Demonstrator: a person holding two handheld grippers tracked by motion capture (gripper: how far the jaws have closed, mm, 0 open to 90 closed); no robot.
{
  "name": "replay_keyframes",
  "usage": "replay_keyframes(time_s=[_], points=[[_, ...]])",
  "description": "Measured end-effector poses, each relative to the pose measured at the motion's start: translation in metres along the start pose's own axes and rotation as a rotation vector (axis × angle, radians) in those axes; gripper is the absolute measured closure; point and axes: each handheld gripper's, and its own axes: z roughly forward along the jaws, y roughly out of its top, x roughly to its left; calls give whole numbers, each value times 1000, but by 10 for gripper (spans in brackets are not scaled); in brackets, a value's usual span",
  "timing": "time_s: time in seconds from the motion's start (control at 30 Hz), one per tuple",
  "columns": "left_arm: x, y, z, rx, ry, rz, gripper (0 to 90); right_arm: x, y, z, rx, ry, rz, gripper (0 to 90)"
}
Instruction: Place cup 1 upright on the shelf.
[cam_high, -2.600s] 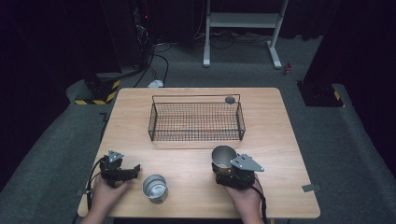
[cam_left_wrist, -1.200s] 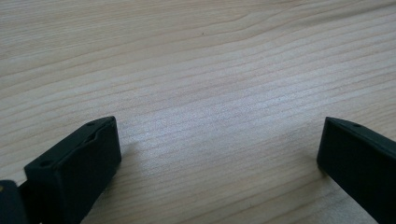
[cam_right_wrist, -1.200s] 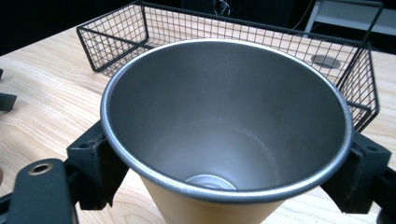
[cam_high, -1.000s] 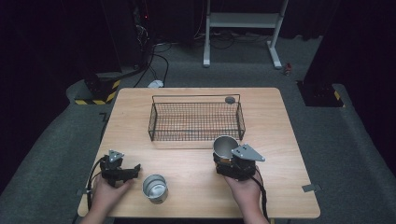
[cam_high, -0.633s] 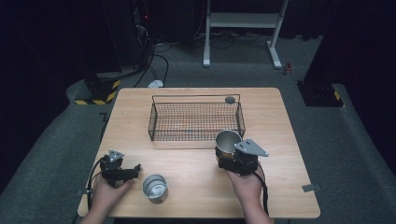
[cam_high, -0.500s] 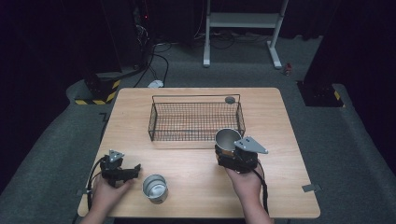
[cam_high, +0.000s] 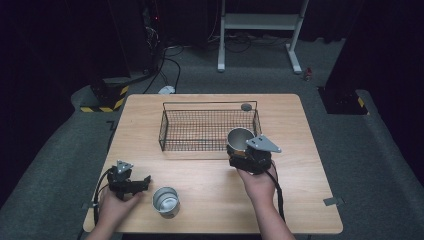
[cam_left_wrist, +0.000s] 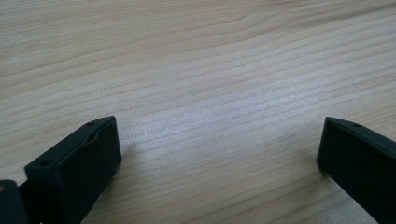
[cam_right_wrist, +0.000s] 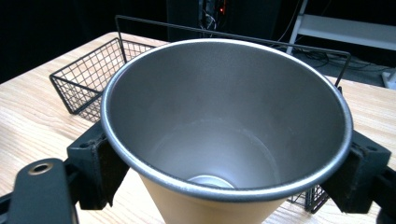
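While scanning from the left edge of the pale wooden table (cam_high: 310, 200), at about seven o'clock: left gripper (cam_high: 131, 184) resting low over bare wood, jaws spread wide with nothing between them, as seen in the left gripper view. Just to its right, near six o'clock: a second small round metal cup (cam_high: 166, 201), upright, mouth up, untouched and apart from that gripper. Farther back, around twelve o'clock of the table's centre: a black rectangular wire-mesh basket (cam_high: 172, 131), no cup inside as far as can be told. At its near right corner, toward three o'clock: right gripper (cam_high: 245, 155) clenched on a tapered metal cup with a tan outer wall and dull grey inside (cam_right_wrist: 224, 140), held upright above the tabletop, beside the basket's rim. Jaws pressed on opposite sides just under the rolled lip. Judged light, stiff and thin-walled; smooth taper likely slippery, so apt to slide down through the pads. Best hold: high on the wall, right beneath the lip, as now. A small dark round object (cam_high: 246, 106) lies behind the basket.
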Motion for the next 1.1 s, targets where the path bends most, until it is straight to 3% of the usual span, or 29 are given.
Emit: replay_keyframes(time_s=[1.1], points=[[0, 0, 0, 4, -1, 4, 1, -18, 48, 34, -23, -61, 23, 143]])
